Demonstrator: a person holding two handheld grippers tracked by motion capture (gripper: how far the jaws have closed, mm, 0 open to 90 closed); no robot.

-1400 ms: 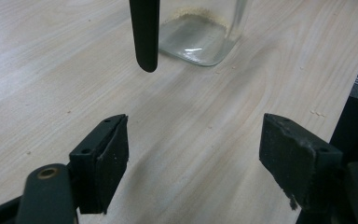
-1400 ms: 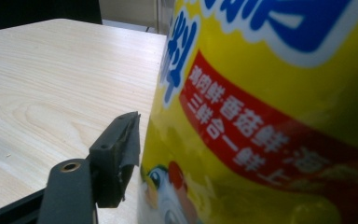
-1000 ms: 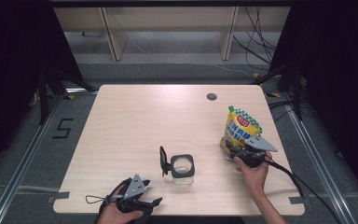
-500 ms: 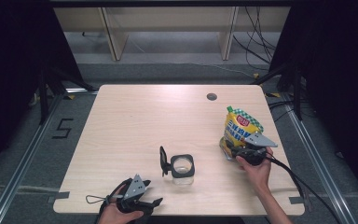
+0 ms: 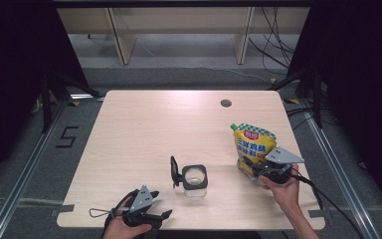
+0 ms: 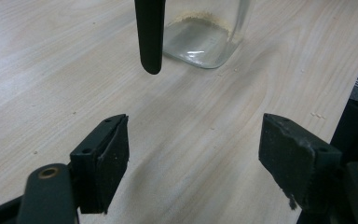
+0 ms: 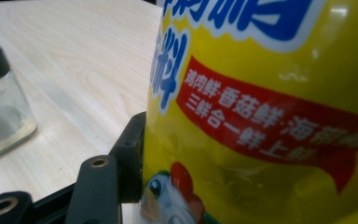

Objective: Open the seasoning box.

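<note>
At desk right, right tool (image 5: 254, 172) closing on yellow pouch (image 5: 252, 144), pad touching it. Near glass jar (image 5: 195, 178), left tool (image 5: 154, 216) open, holding nothing.

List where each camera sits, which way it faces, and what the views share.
High view: fixed above the person's side, looking forward and down on the table; both forearms enter below, left gripper and right gripper.
Left gripper view: rides the left gripper, looking across the tabletop at the glass jar; open jaws show.
Right gripper view: rides the right gripper, close against the yellow seasoning pouch; one jaw presses it.
Shared: the jar shows in all three views, the pouch in two.
</note>
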